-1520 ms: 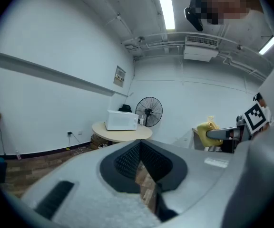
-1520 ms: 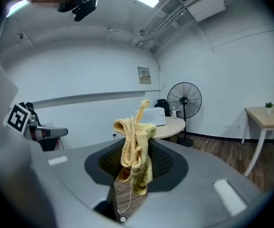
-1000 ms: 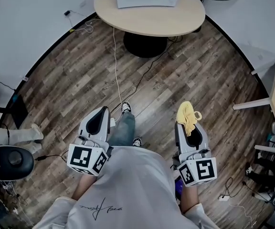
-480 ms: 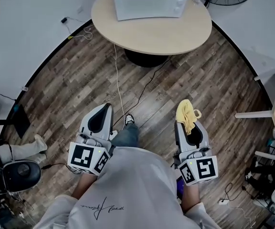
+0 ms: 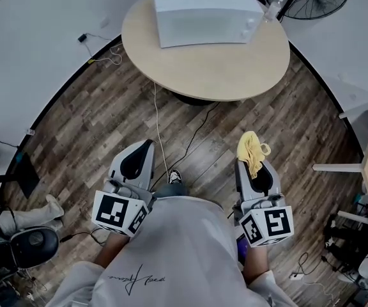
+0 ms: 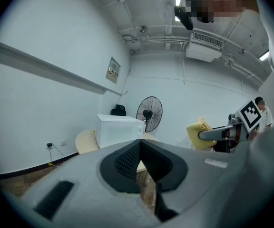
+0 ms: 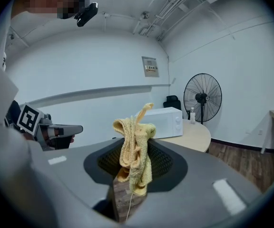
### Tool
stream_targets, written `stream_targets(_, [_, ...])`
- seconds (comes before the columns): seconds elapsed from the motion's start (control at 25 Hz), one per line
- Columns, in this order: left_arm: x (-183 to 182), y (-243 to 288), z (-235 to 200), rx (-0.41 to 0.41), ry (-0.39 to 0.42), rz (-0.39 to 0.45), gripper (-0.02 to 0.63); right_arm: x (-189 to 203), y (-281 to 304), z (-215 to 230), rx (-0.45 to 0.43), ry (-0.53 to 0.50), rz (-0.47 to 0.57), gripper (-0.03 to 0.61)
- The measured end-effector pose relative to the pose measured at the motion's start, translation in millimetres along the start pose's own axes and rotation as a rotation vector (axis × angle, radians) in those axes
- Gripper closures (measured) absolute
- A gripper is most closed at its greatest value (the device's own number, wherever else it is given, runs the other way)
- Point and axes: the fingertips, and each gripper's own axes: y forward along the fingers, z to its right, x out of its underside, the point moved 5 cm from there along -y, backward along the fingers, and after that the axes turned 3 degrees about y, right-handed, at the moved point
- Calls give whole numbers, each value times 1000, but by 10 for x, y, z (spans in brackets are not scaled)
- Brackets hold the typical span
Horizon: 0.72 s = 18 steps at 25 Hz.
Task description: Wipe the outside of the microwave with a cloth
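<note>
Your right tongs (image 5: pixel 250 162) are pinching a bunched yellow cloth (image 5: pixel 250 149), which sticks up past their tips. Your left tongs (image 5: pixel 145 147) are pressed together with nothing between them. The white microwave (image 5: pixel 203 8) (door closed) sits on the round wooden worktop (image 5: pixel 222 75), well ahead of both tongs across the plank floor (image 5: pixel 94 126).

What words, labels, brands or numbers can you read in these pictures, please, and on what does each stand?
None can be read outright.
Shirt: a handwritten scrawl, not legible.
Wall plaque: print too small.
Left marker cube, right marker cube: black-and-white square patterns, no words.
Microwave: no brand or label legible.
Cloth: no tag shows.
</note>
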Motion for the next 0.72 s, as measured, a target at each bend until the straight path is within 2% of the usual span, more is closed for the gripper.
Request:
stream_targets(0.16, [-50,183,-165,24,20,2,620,-69,221,-64,-12,-42,-25,440])
stream_targets(0.44, [-59,445,-298,44,-8,-1,620,-120,506,45,20,-25,-41,439])
stream_targets(0.72, [-208,793,-454,38,1,15,620,-295,948,286,11,-26,-27,437])
